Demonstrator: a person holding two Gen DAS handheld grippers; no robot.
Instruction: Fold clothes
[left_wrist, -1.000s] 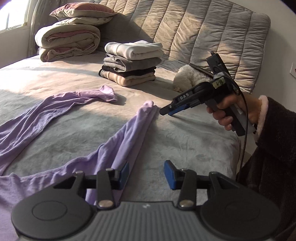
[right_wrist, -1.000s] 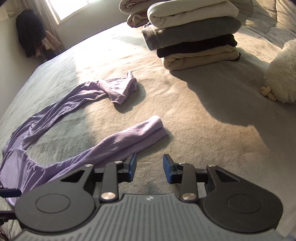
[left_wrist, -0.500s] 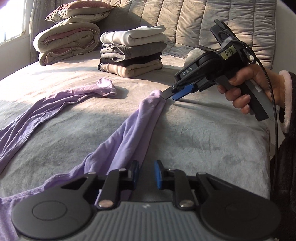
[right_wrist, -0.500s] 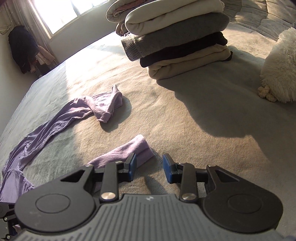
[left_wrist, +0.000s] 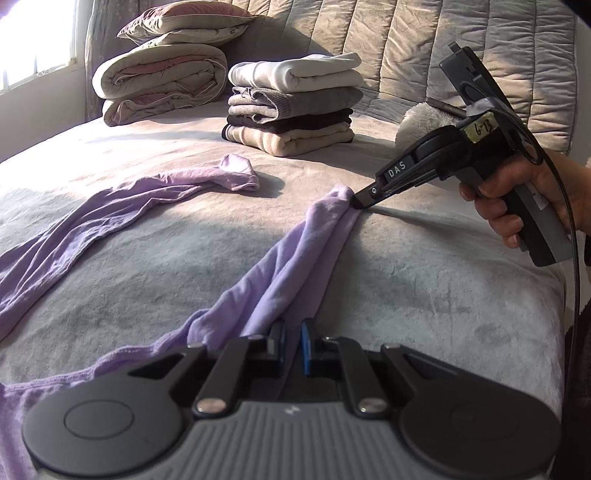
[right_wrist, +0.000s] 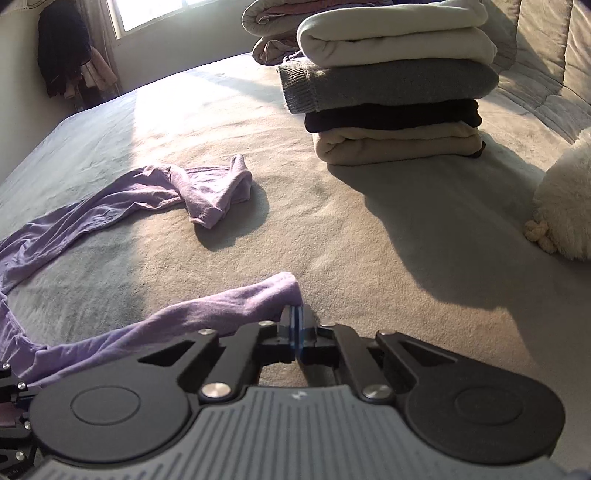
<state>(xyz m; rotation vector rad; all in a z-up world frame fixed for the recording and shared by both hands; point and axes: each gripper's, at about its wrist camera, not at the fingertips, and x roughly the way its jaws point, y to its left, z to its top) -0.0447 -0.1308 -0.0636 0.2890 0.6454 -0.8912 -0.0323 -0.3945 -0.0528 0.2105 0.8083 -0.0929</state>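
Left wrist view: a bed (left_wrist: 424, 295) with a grey plush cover, quilted headboard behind, a stack of folded clothes (left_wrist: 291, 110) and rolled bedding near the head. The lilac garment (left_wrist: 288, 273) lies in a long V. Its nearer limb runs straight away from the left gripper (left_wrist: 291, 345) toward the right gripper (left_wrist: 364, 199), so its long axis joins the two claws. The left jaws are pressed together on the limb's near part. The right jaws pinch its far tip, held in a person's hand (left_wrist: 517, 199). The other limb trails off to the left, free. The bed edge falls away close on the right; open cover lies to the left.

Right wrist view: same cover, window beyond. The right gripper (right_wrist: 296, 325) is clamped on the cuff end of the lilac garment (right_wrist: 207, 310), which stretches left. Judgement: the limb is ready for lifting; clear room lies toward the free limb, the stack well apart.
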